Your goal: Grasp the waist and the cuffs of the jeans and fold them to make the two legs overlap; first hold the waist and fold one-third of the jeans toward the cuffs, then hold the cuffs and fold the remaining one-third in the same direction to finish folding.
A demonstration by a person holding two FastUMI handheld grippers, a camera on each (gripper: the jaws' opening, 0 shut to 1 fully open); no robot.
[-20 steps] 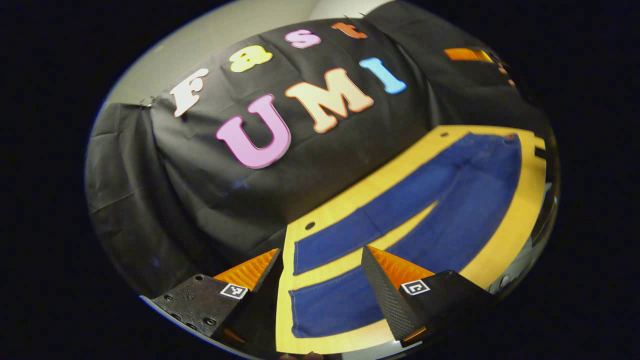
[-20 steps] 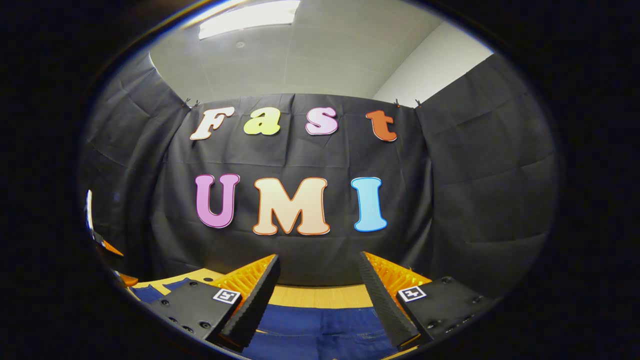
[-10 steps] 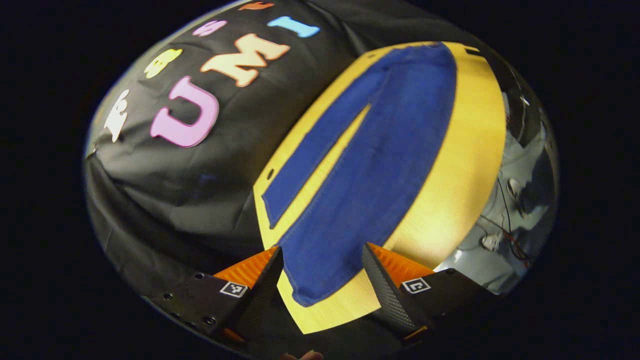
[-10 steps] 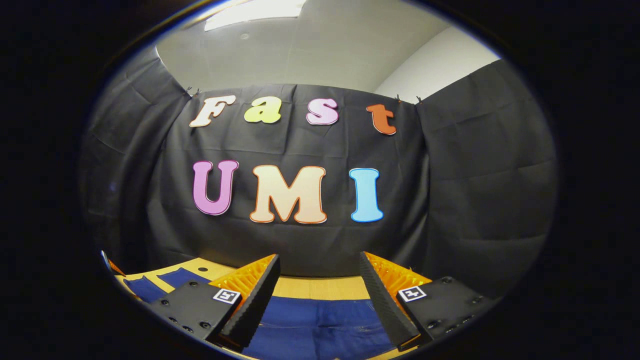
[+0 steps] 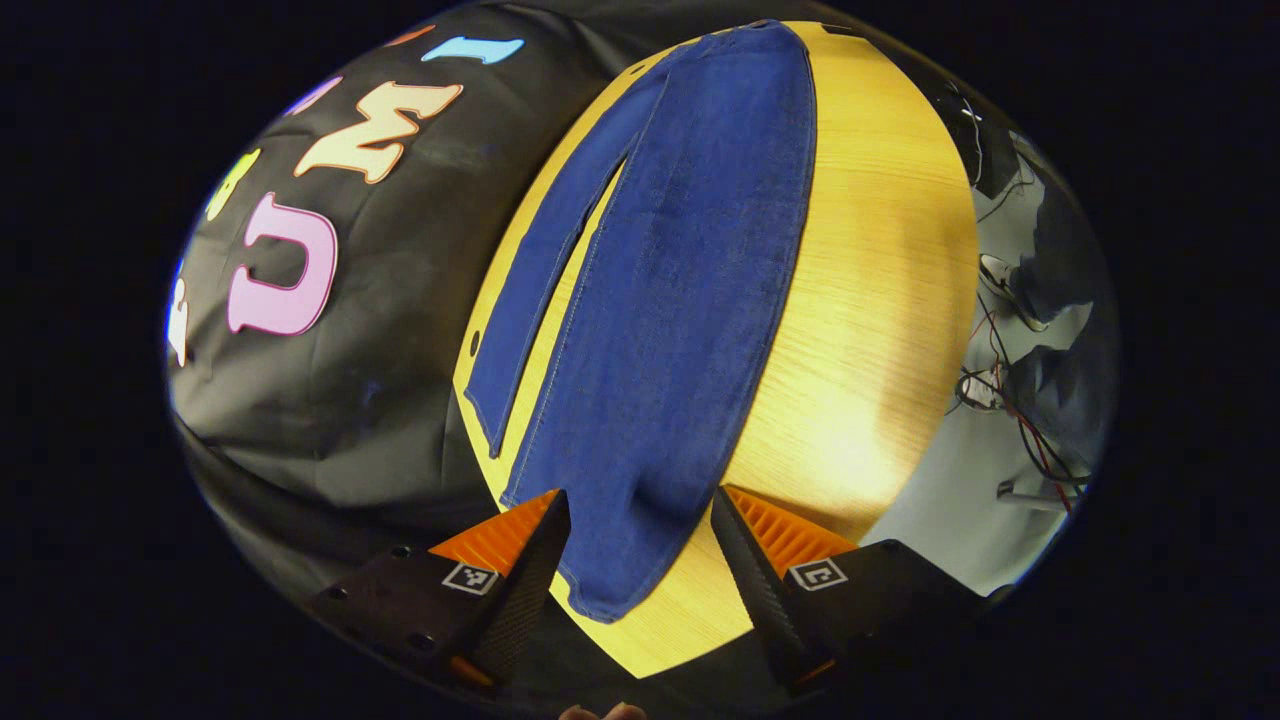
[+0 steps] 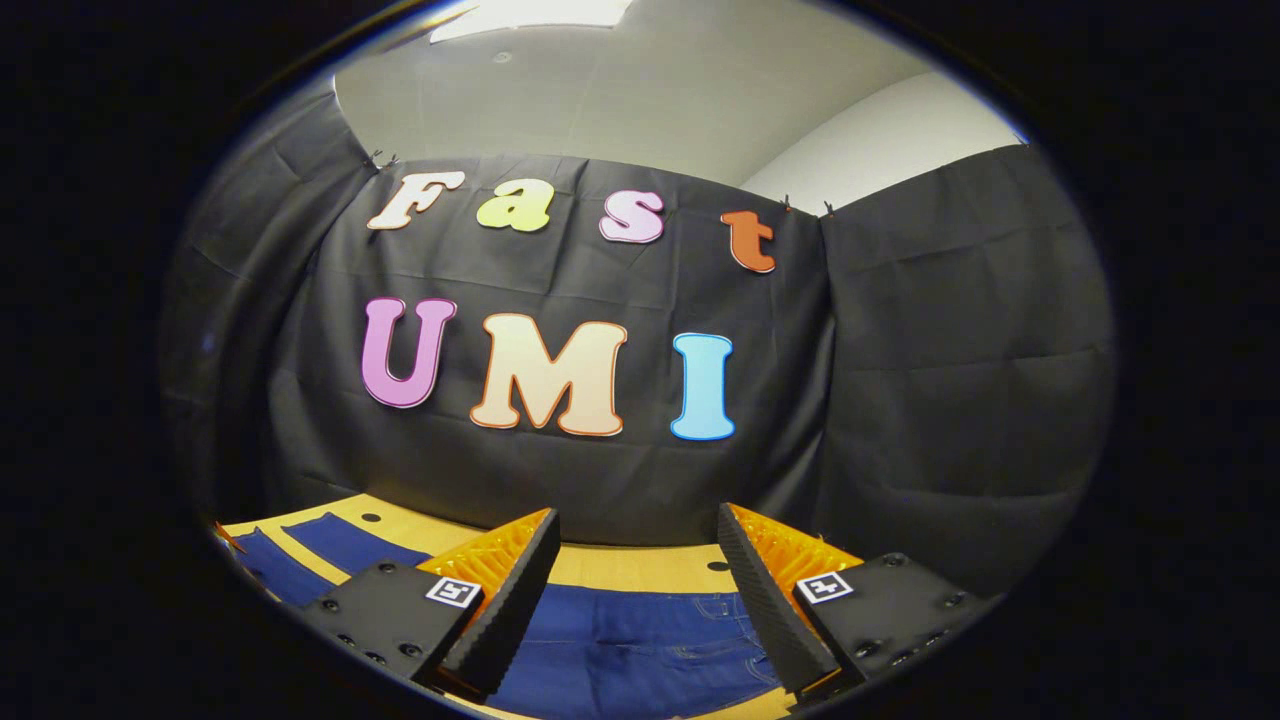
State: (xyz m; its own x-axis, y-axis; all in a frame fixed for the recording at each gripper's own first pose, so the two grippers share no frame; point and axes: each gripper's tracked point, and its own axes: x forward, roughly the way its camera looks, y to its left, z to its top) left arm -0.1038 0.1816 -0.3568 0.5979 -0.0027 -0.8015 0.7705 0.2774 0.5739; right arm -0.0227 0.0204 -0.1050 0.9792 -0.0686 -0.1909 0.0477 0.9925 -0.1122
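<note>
Blue jeans (image 5: 680, 300) flat on wooden table (image 5: 880, 300), left gripper (image 5: 640, 560) (jaws apart) above cuff (image 5: 610, 590)

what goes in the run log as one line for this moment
stage: pre-grasp | jeans: flat, unfolded on wooden table | left gripper: open over cuff | right gripper: open over waist

The left gripper view looks down along the jeans (image 5: 680, 300) from just above their cuff end, tilted steeply, with the wooden surface (image 5: 880, 300) running away toward the waist. The right gripper view sits low and near level at what seems to be the waist end, facing the booth wall. Both views share the jeans and surface.
</note>
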